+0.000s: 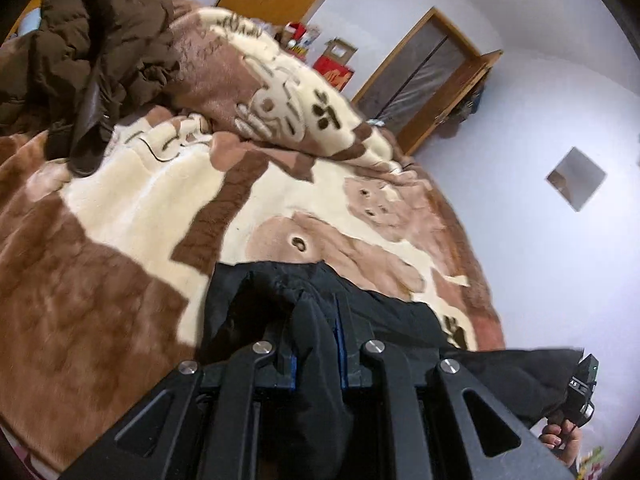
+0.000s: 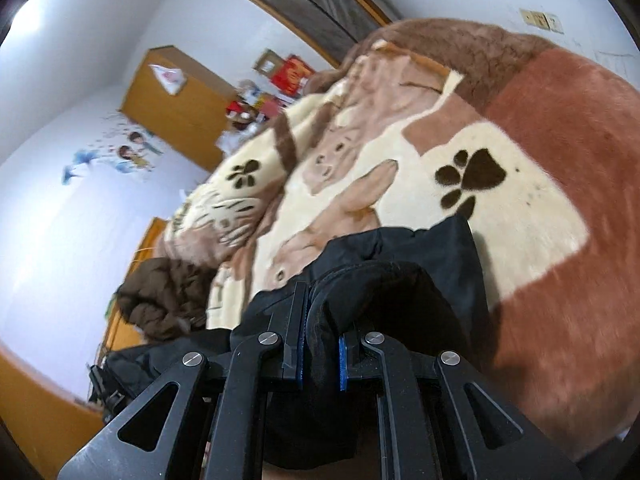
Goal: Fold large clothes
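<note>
Your left tool is pinched narrow on a fold of the black jacket, and your right tool is clamped almost shut on another bunch of it. The jacket hangs between them at the near edge of the bed, over the brown and cream blanket. A brown coat is heaped at the far left, probably loose. White walls stand beyond.

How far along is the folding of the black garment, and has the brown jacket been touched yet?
Done: nothing looks folded. In hand: the left gripper and right gripper are both shut on the black garment, bunched over the blanket. Left: laying it flat, folding it, then the brown jacket, heaped and crumpled.
</note>
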`<act>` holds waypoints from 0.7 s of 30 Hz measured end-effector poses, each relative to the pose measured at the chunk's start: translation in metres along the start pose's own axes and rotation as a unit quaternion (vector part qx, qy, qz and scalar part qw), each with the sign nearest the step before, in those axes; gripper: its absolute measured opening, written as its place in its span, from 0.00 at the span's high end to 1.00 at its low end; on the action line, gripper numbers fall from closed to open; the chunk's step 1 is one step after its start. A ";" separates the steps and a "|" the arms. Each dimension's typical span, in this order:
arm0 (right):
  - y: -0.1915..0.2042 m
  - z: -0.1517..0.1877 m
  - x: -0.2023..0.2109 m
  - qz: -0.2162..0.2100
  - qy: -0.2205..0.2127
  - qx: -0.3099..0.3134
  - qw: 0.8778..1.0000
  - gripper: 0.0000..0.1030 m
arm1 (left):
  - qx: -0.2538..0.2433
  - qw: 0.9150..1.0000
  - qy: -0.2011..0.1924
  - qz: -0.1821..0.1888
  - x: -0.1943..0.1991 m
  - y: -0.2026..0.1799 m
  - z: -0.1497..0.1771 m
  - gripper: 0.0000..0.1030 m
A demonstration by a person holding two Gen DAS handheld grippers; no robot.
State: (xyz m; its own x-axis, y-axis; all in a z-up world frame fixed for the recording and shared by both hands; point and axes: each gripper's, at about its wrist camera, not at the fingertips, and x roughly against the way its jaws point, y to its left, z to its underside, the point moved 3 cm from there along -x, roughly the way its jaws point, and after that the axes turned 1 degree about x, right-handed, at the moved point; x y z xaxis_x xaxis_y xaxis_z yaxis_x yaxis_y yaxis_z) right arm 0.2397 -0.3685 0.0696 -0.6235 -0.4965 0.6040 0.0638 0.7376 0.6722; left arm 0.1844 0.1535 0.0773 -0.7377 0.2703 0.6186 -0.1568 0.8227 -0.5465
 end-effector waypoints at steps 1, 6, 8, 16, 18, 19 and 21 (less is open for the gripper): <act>-0.005 -0.009 -0.020 0.013 0.014 -0.005 1.000 0.88 | -0.002 1.000 0.009 -0.012 -0.020 0.002 -0.007 0.86; -0.053 -0.028 -0.105 0.057 0.085 -0.062 0.993 0.85 | 0.018 0.995 0.073 -0.059 -0.112 0.027 -0.015 0.85; -0.072 -0.027 -0.130 0.056 0.096 -0.090 0.990 0.84 | 0.021 0.993 0.094 -0.071 -0.143 0.035 -0.011 0.81; -0.088 -0.036 -0.118 -0.030 0.090 -0.151 0.984 0.70 | 0.058 0.992 0.107 -0.034 -0.153 0.042 -0.014 0.75; -0.082 -0.043 -0.102 -0.067 0.070 -0.166 0.981 0.49 | 0.071 0.993 0.094 -0.009 -0.138 0.039 -0.023 0.68; -0.077 -0.047 -0.091 -0.080 0.055 -0.169 0.981 0.46 | 0.076 0.993 0.085 0.005 -0.128 0.037 -0.027 0.62; -0.068 -0.053 -0.075 -0.090 0.034 -0.164 0.982 0.44 | 0.080 0.994 0.071 0.019 -0.113 0.031 -0.035 0.57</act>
State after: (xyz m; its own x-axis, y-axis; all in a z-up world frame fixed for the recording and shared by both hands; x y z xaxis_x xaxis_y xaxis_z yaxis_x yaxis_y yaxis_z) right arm 0.3234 -0.4062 0.0015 -0.5945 -0.6436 0.4820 0.2118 0.4530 0.8660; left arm 0.2857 0.1657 0.0101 -0.6473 0.3768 0.6626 -0.2414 0.7233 -0.6470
